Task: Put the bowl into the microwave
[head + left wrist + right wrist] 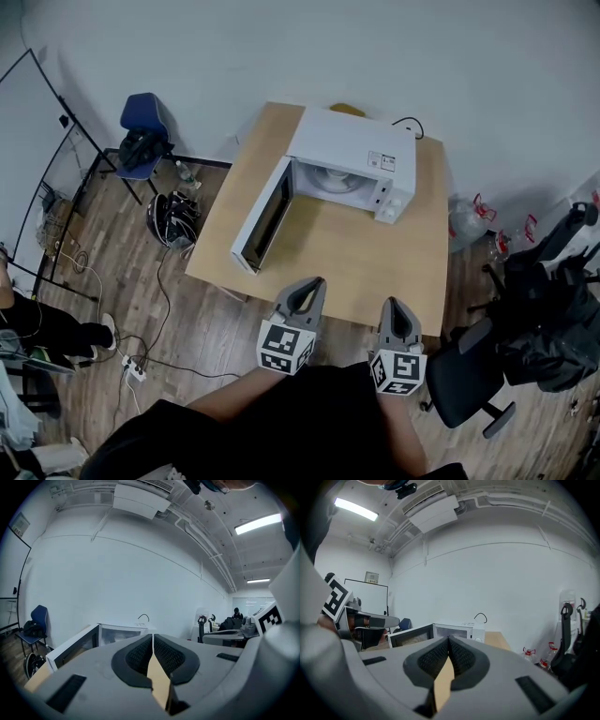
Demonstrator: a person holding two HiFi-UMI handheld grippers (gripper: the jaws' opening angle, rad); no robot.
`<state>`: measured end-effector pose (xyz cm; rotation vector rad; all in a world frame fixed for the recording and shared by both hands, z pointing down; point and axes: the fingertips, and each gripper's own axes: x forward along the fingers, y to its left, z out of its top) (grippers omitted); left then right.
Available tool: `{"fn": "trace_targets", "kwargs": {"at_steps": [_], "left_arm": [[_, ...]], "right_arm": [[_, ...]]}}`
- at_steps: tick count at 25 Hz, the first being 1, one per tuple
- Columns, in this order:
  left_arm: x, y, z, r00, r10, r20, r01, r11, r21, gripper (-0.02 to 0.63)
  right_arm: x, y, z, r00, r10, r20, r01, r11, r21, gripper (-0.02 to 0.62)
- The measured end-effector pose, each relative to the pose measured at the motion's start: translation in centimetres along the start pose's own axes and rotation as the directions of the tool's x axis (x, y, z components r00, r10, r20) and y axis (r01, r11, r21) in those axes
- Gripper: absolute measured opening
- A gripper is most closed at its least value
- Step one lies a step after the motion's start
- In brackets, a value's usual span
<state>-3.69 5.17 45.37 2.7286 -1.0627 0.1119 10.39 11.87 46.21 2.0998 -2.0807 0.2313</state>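
Note:
A white microwave [352, 155] stands at the back of the wooden table [375, 262], its door [262, 217] swung wide open to the left. A pale round shape [330, 181] lies inside the cavity; I cannot tell whether it is the bowl. No bowl shows on the table top. My left gripper [309, 286] and right gripper [394, 307] hover side by side over the table's near edge, both shut and empty. In the left gripper view the left gripper [153, 637] points at the microwave [117, 632]. From the right gripper [448, 639] the microwave [457, 631] also lies ahead.
A blue chair [142, 122] with dark bags stands at the far left, and a black office chair [469, 375] sits at the table's near right corner. Water bottles [464, 220] rest on the floor to the right. Cables and a power strip [136, 370] lie on the floor left.

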Motion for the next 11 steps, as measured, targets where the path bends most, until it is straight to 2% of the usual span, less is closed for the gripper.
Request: {"fn": "trace_targets", "kwargs": {"at_steps": [11], "left_arm": [[-0.35,-0.24,-0.89,1.000,-0.030,-0.008,0.030,1.000,0.000,0.020]], "right_arm": [[-0.07,0.40,-0.45,1.000,-0.017,-0.003,0.016,1.000,-0.006,0.060]]}}
